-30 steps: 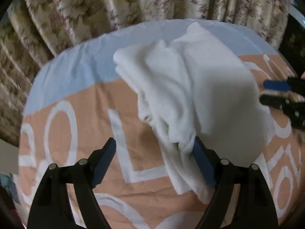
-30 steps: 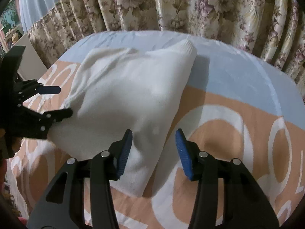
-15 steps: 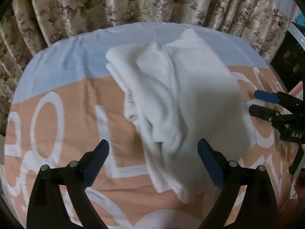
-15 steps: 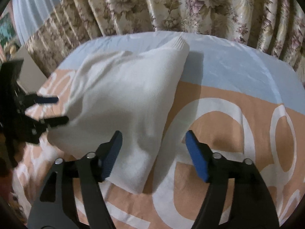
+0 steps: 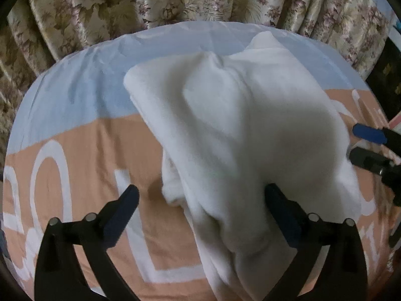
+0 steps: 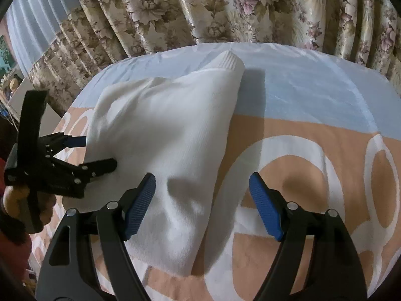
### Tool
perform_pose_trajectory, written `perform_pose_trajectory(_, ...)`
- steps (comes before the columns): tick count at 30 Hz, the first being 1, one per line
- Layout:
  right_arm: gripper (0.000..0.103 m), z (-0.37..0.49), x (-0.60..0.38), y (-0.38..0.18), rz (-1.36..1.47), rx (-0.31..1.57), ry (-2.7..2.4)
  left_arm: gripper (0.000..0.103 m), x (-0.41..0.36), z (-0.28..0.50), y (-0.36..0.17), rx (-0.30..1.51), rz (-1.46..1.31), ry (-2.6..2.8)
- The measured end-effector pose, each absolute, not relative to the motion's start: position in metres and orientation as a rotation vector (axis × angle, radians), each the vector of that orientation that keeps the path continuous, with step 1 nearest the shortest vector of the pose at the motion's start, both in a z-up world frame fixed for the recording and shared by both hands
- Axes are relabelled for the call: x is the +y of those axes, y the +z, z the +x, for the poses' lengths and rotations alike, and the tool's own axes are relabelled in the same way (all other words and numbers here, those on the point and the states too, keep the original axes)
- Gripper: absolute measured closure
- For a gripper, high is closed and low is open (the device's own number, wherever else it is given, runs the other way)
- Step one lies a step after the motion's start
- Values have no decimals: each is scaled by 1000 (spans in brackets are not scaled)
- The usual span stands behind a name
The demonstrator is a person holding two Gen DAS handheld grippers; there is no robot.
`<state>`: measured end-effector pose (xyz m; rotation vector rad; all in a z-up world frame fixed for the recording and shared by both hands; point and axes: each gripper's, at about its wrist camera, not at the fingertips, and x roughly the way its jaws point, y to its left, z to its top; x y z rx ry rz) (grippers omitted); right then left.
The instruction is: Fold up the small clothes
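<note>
Left gripper [image 5: 200, 209] pts steeply down at bed, jaws opening, spread wide. White garment [image 5: 240, 135] lies bunched in a loose fold just ahead and btwn the jaws: its lower folds hang in the gap, nearer the right-side finger. Right-side finger [image 5: 283, 215] sits at the cloth edge, cloth overlaps its tip; can't tell if touching. Left-side finger [image 5: 120, 213] well clear of fabric, over bare sheet. Bedsheet [image 5: 82, 135] under it all, peach w/ big white letters near gripper, pale blue band farther ahead. Floral curtain [image 5: 175, 0] beyond far edge of bed. Right gripper [image 5: 361, 143] at far right, tips just beside garment's right edge, jaws apart.
</note>
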<state>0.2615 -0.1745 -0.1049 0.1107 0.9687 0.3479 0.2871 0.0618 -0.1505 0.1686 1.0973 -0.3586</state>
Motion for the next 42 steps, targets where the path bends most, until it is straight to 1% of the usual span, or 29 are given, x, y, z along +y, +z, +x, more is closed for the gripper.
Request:
perform_pose_trajectory(3, 25, 271, -170, -108, 122, 982, 342, 2, 59, 287, -151, 1090, 193, -369)
perform_pose_trajectory(5, 25, 276, -166, -110, 116, 984, 331, 4, 60, 288, -152, 1089, 202, -380)
perform_pose_trajectory(6, 25, 278, -163, -111, 109, 985, 324, 9, 60, 288, -152, 1091, 197, -394)
perform_pose_trajectory(7, 25, 280, -160, -112, 102, 984, 318, 16, 60, 288, -152, 1096, 185, -406)
perform_pose_trajectory(9, 25, 283, -154, -115, 88, 992, 314, 23, 59, 287, -150, 1104, 168, -432)
perform_pose_trajectory(12, 23, 287, -148, -123, 94, 1033, 328, 23, 55, 285, -149, 1090, 199, -426)
perform_pose_trajectory(15, 17, 286, -144, -126, 56, 1031, 300, 21, 58, 288, -151, 1100, 178, -429)
perform_pose_trajectory(17, 16, 284, -141, -127, 38, 1042, 287, 20, 58, 288, -151, 1103, 176, -428)
perform_pose_trajectory(19, 18, 281, -136, -127, 3, 1047, 283, 14, 56, 289, -151, 1100, 193, -407)
perform_pose_trajectory(22, 19, 283, -133, -129, -11, 1050, 280, 13, 54, 290, -152, 1094, 203, -394)
perform_pose_trajectory(26, 28, 284, -129, -130, -3, 1057, 306, 13, 55, 287, -152, 1078, 201, -397)
perform_pose_trajectory(27, 28, 285, -128, -130, -5, 1060, 305, 15, 56, 287, -153, 1080, 193, -400)
perform_pose_trajectory(29, 29, 286, -128, -130, 2, 1072, 307, 19, 57, 286, -153, 1087, 175, -411)
perform_pose_trajectory(31, 31, 286, -126, -128, -15, 1073, 316, 26, 55, 286, -151, 1096, 166, -422)
perform_pose_trajectory(32, 34, 285, -124, -127, -29, 1066, 324, 28, 54, 285, -149, 1094, 172, -425)
perform_pose_trajectory(34, 37, 284, -122, -126, -38, 1062, 334, 36, 52, 284, -148, 1093, 175, -433)
perform_pose_trajectory(37, 46, 285, -124, -124, -22, 1066, 349, 46, 51, 282, -146, 1095, 164, -445)
perform_pose_trajectory(39, 55, 282, -122, -121, -39, 1052, 354, 49, 50, 281, -145, 1093, 171, -443)
perform_pose_trajectory(42, 61, 280, -122, -119, -46, 1040, 353, 55, 47, 280, -143, 1091, 183, -432)
